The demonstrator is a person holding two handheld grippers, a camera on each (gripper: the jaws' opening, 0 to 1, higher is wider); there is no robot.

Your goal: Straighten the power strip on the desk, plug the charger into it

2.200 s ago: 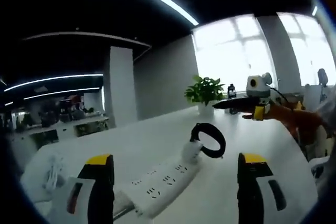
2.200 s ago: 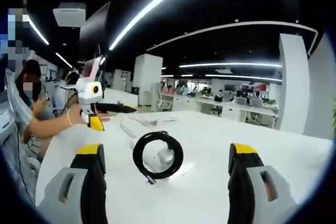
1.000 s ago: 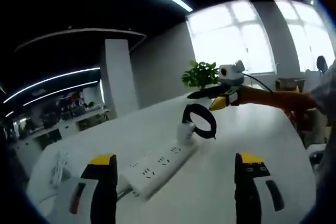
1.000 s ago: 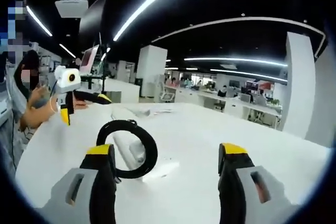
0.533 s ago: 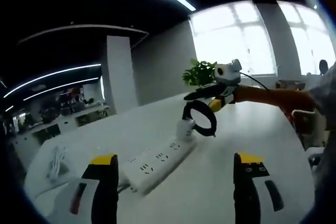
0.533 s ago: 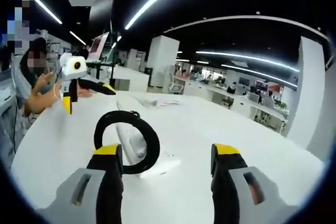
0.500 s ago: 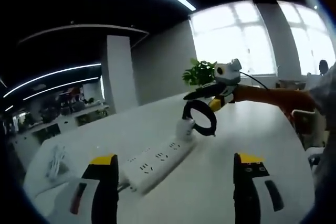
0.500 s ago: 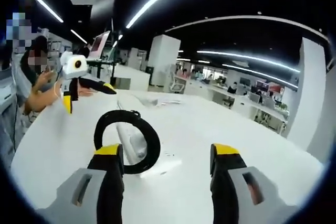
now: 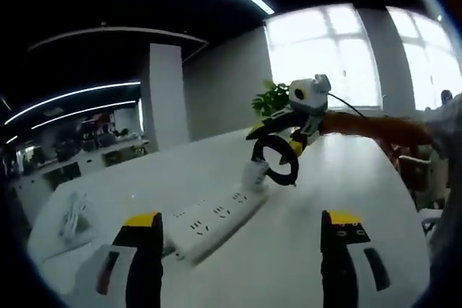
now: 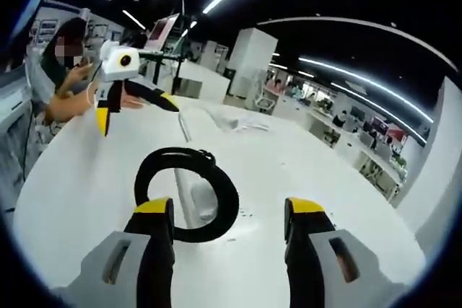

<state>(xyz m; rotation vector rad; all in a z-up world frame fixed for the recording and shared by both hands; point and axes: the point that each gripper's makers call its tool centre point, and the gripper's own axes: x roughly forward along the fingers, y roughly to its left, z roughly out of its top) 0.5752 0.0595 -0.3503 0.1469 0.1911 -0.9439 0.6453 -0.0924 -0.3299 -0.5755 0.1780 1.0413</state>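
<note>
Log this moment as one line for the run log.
power strip: flat on desk, nothing plugged in | charger with coiled cable: at strip's far end | left tongs: open | right tongs: open, near coil

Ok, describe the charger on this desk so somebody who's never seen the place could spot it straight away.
Start at the big white desk and find the long white power strip lying on it at a slant. At the strip's far end sits the charger, a small white block. What marks it out is its black cable, coiled in a round loop, the one dark thing among the white ones there.
</note>
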